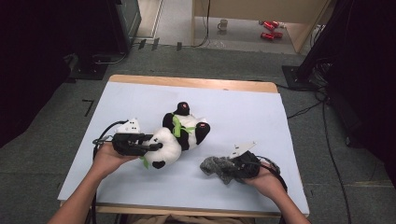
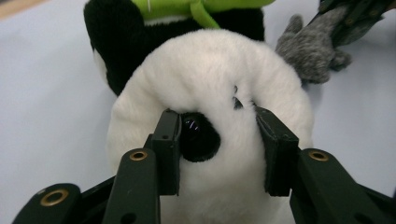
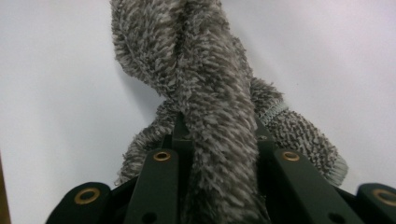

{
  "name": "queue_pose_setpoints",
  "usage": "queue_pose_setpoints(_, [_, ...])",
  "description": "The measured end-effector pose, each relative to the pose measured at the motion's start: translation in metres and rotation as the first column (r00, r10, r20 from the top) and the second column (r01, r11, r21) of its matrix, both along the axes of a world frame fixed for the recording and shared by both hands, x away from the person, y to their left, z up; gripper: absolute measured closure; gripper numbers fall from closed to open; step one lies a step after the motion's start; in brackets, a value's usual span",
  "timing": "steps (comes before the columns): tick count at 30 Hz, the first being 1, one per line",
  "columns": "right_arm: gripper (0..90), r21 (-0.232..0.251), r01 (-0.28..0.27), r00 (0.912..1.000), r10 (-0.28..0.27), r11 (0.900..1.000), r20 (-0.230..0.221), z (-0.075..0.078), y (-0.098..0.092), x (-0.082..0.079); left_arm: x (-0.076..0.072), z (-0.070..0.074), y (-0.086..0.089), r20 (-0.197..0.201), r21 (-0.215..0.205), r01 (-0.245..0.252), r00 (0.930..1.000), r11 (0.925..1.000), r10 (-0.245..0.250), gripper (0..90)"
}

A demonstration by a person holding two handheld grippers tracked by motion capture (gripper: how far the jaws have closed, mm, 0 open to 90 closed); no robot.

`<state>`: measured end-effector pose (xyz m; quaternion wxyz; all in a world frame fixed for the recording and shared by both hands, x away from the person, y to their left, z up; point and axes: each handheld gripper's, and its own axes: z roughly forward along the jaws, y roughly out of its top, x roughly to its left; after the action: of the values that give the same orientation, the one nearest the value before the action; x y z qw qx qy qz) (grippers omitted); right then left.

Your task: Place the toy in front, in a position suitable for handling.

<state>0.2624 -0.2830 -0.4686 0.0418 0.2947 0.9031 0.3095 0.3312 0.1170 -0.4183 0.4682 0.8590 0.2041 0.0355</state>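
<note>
High view showed the left gripper (image 1: pixel 152 146) fingers clamped on the panda's (image 1: pixel 180 135) head, the right gripper (image 1: pixel 233 167) fingers pinching the grey cloth (image 1: pixel 215 167), half hidden.

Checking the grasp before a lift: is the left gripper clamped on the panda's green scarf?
No, the left gripper pinches the plush panda's white head beside its black eye patch.

High view looks forward and down over the white-covered table (image 1: pixel 140 100). Gripper views sit close-up — left's shares the fuzzy grey cloth (image 2: pixel 310 49) with right's.
</note>
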Motion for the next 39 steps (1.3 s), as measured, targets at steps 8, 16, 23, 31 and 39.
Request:
queue_pose_setpoints(8, [74.4, 0.05, 0.03, 0.9993, -0.032, 0.998, 0.02, 0.009, -0.008, 0.002, 0.022, -0.002, 0.006, 0.016, 0.01, 0.046, 0.9988, 0.9989, -0.046, 63.1])
queue_pose_setpoints(16, [74.8, 0.09, 0.038, 0.998, -0.043, 0.995, 0.046, 0.02, -0.002, 0.007, 0.028, -0.009, 0.018, 0.004, 0.028, -0.007, 1.0, 0.9996, 0.007, 45.9])
queue_pose_setpoints(23, [74.9, 0.146, 0.025, 0.9955, -0.038, 0.989, 0.087, 0.036, 0.01, 0.011, 0.023, -0.011, 0.032, -0.065, -0.007, -0.094, 0.9935, 0.9956, 0.093, 36.4])
queue_pose_setpoints(31, [74.9, 0.16, 0.023, 0.9943, -0.039, 0.987, 0.099, 0.041, 0.014, 0.014, 0.012, -0.018, 0.036, -0.079, 0.001, -0.074, 0.9941, 0.9972, 0.074, 28.4])
queue_pose_setpoints(39, [74.9, 0.187, 0.025, 0.9903, -0.05, 0.982, 0.13, 0.053, 0.013, 0.015, 0.012, -0.03, 0.036, -0.084, 0.019, -0.078, 0.9933, 0.9968, 0.079, 36.9])
